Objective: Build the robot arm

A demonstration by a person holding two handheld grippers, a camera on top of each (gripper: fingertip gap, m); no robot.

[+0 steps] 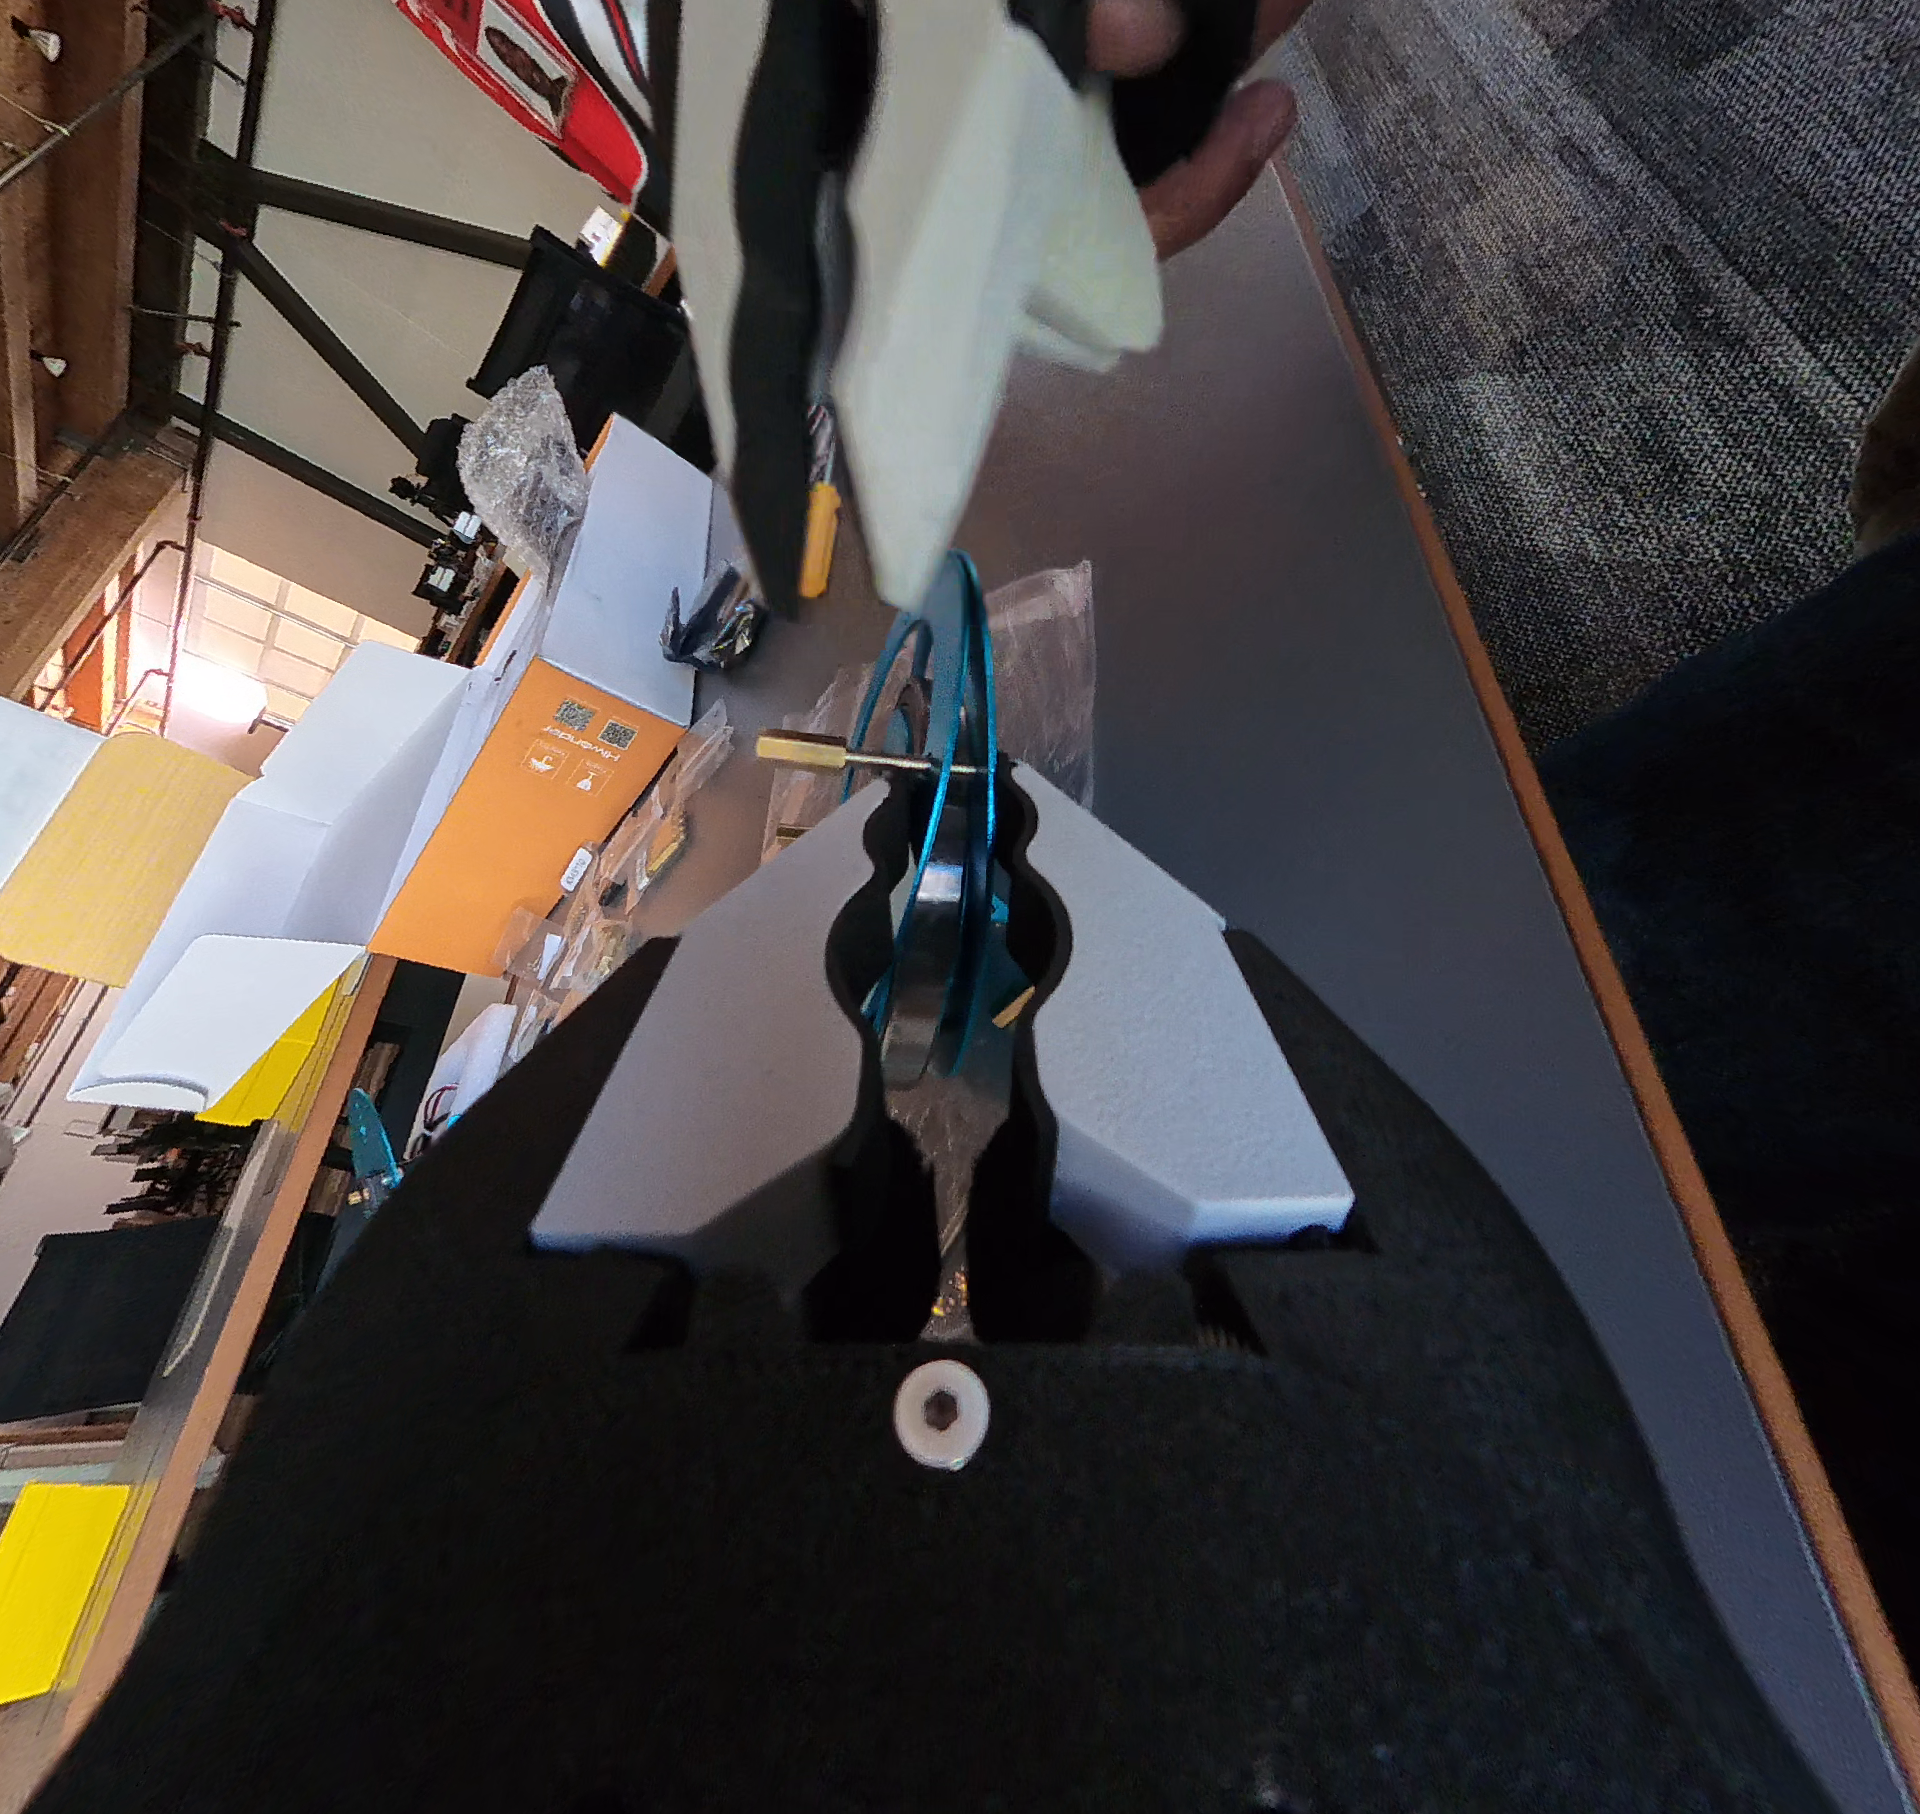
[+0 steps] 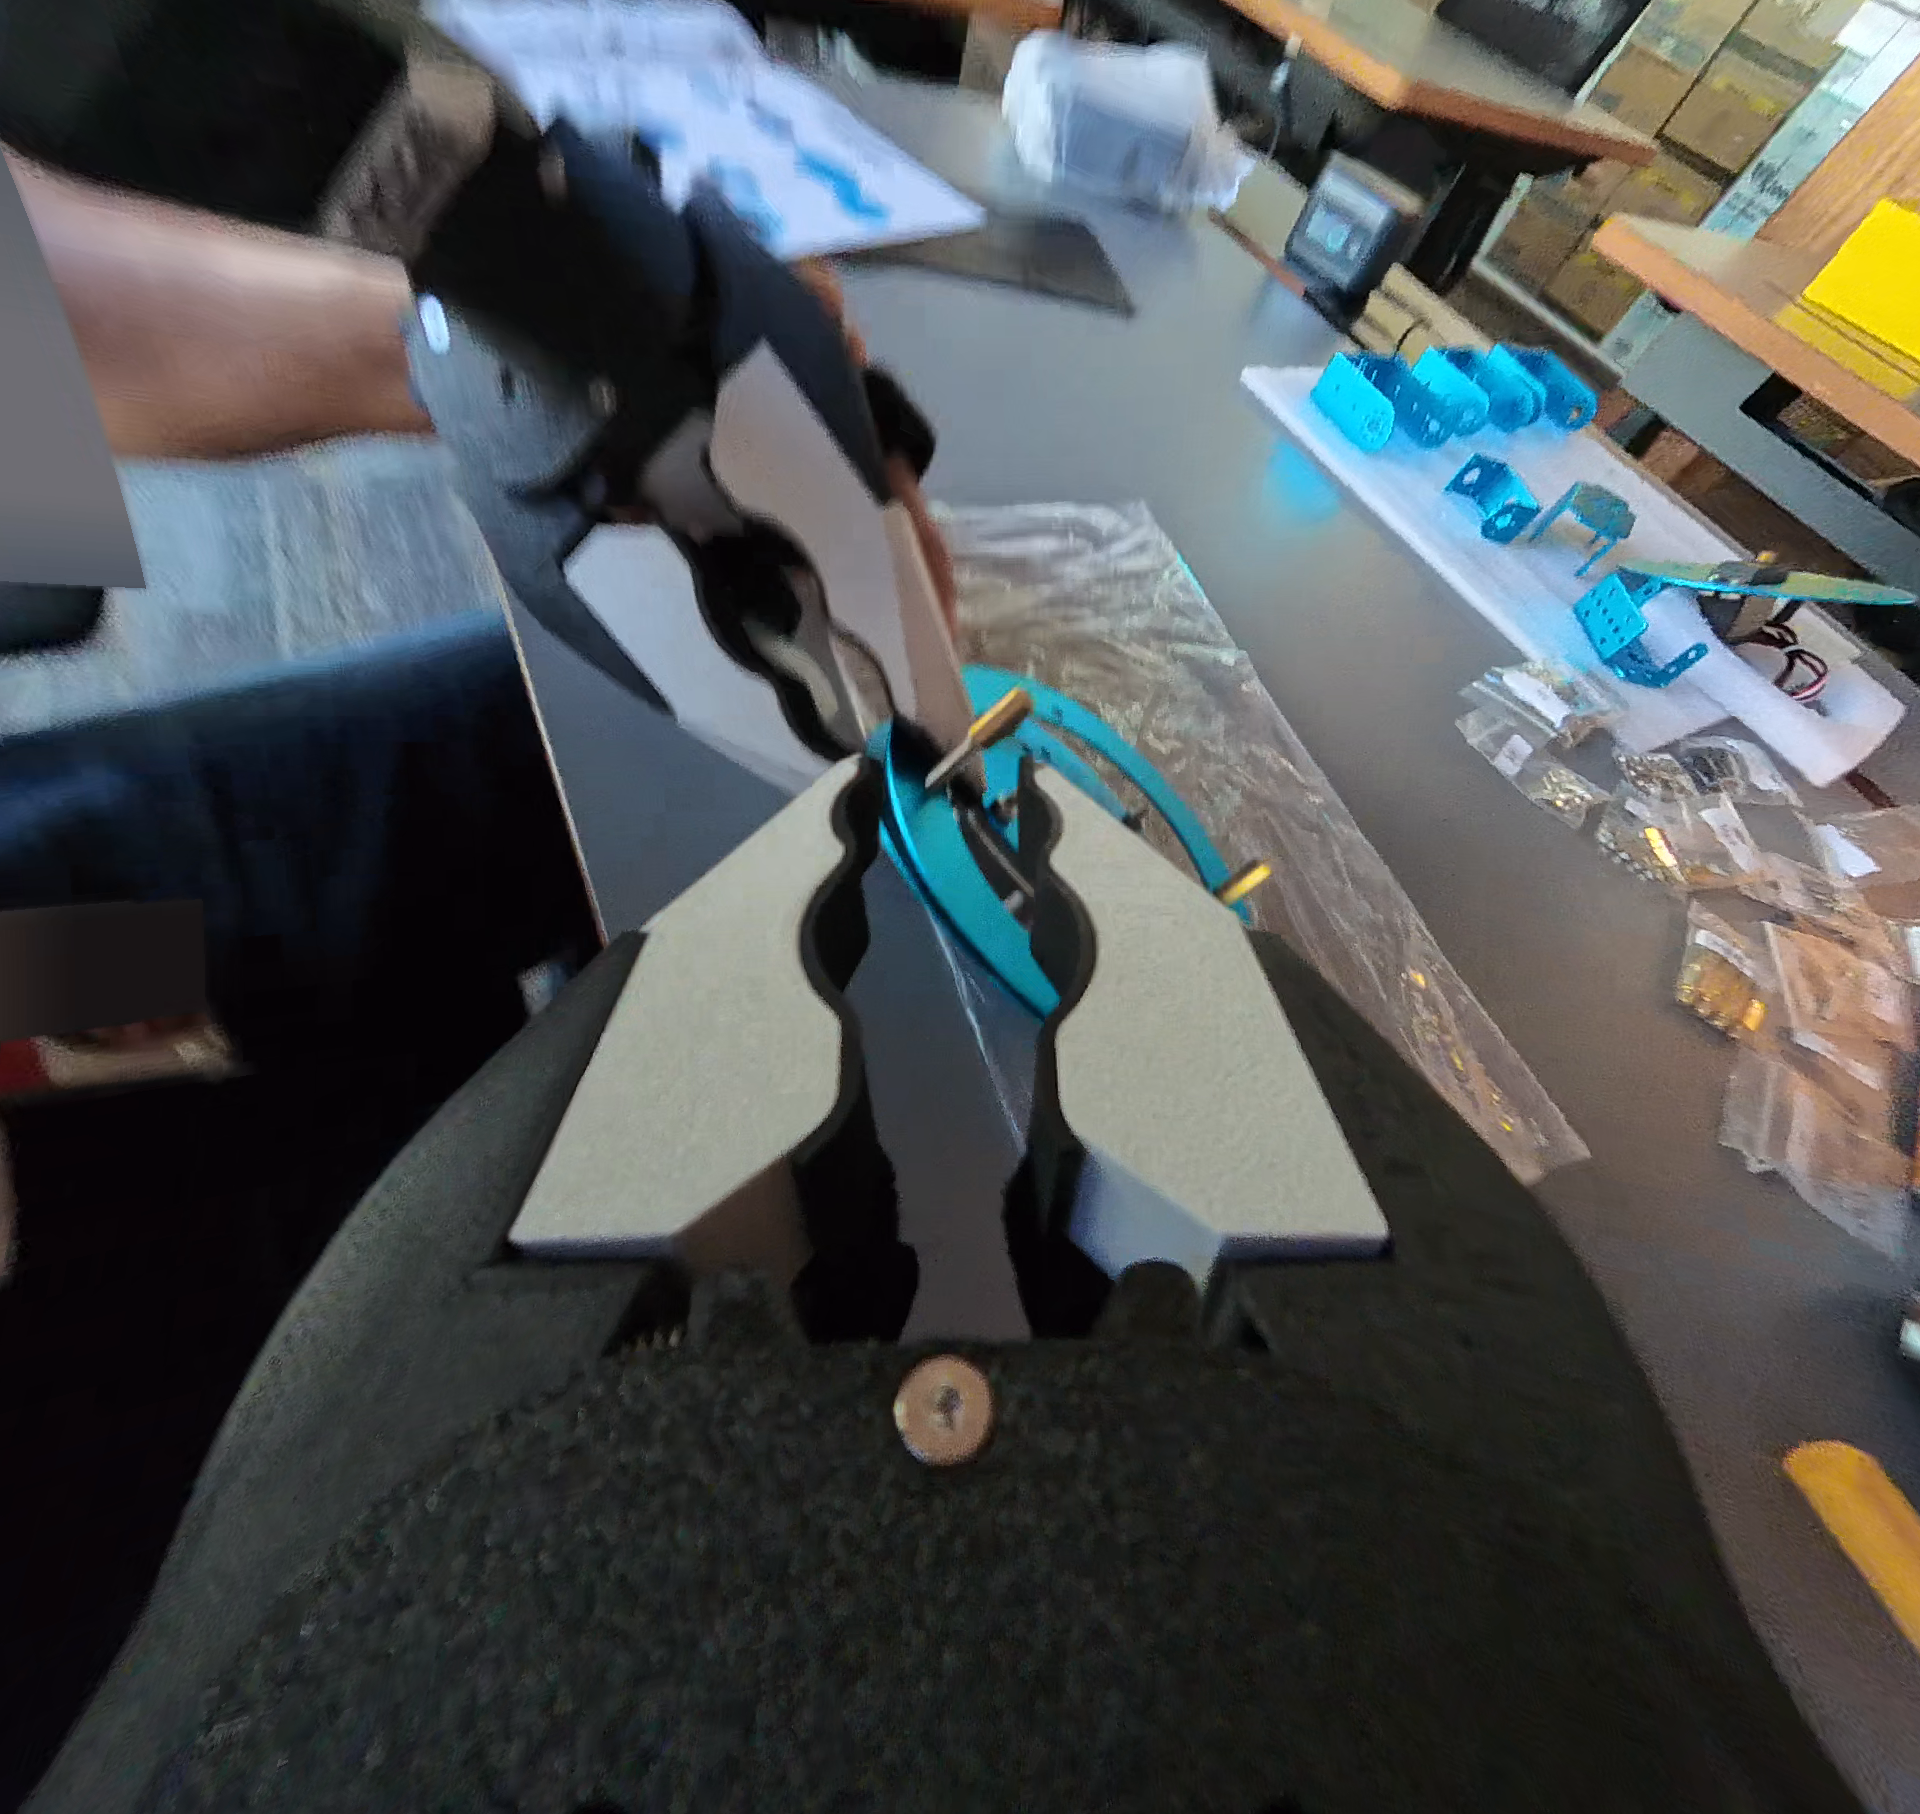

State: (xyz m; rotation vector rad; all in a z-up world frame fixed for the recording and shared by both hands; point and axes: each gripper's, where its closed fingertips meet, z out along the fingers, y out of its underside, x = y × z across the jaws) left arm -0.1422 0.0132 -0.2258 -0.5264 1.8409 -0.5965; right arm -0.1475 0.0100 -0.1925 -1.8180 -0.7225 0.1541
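Blue ring plates (image 1: 940,829), w/ brass standoffs (image 1: 795,748) on thin screws: held in air above bench's long orange edge (image 1: 1621,985), over clear bag (image 2: 1195,725). Left gripper (image 1: 951,808) pinching plates edge-on. Right gripper (image 2: 951,808) closed to narrow gap around same plates; contact not certain. Risks: opposing pulls could twist assy, bend screws; slip drops it near edge.

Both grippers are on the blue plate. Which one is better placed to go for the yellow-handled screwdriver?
Right, probably. In the left wrist view the yellow-handled screwdriver lies on the table just behind the right gripper, while the left gripper sits across the blue plate from it.
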